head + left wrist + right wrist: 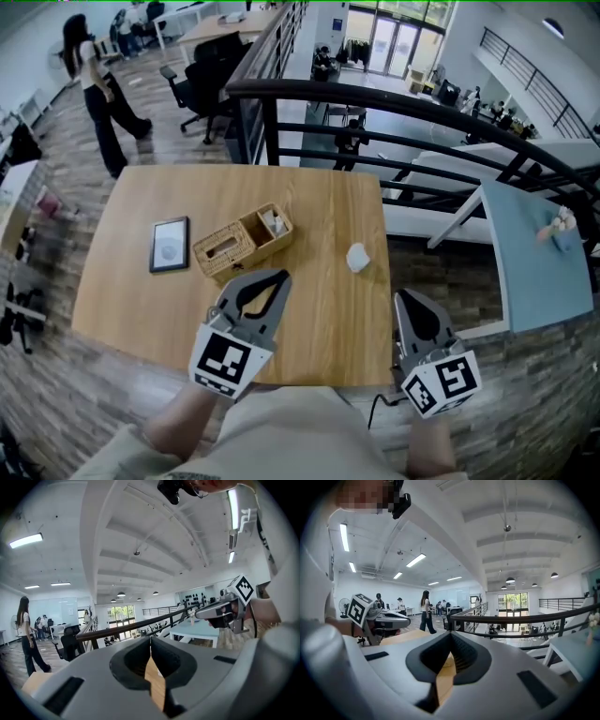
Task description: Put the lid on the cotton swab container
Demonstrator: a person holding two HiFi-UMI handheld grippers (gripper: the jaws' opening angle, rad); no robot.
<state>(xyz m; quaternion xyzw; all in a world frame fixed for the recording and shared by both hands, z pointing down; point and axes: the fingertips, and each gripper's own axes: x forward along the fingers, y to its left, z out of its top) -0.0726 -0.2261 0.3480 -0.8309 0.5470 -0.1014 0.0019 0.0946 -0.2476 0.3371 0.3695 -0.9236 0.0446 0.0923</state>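
Note:
A small white round container [357, 257] stands on the wooden table [319, 197], right of centre. I cannot tell whether it has a lid on. My left gripper [280, 276] hovers over the table's near edge with its jaws shut and nothing between them, pointing toward a woven basket [240, 244]. My right gripper [402, 296] is off the table's near right corner, also shut and empty, a short way nearer than the white container. In the left gripper view the jaws [150, 641] meet in a thin seam. The right gripper view shows the same [450, 637].
The woven basket has compartments, one holding white items [276, 223]. A flat dark-framed panel [170, 245] lies left of it. A black railing [394, 103] runs behind the table. A light blue table [534, 253] stands to the right. A person [98, 89] walks at far left.

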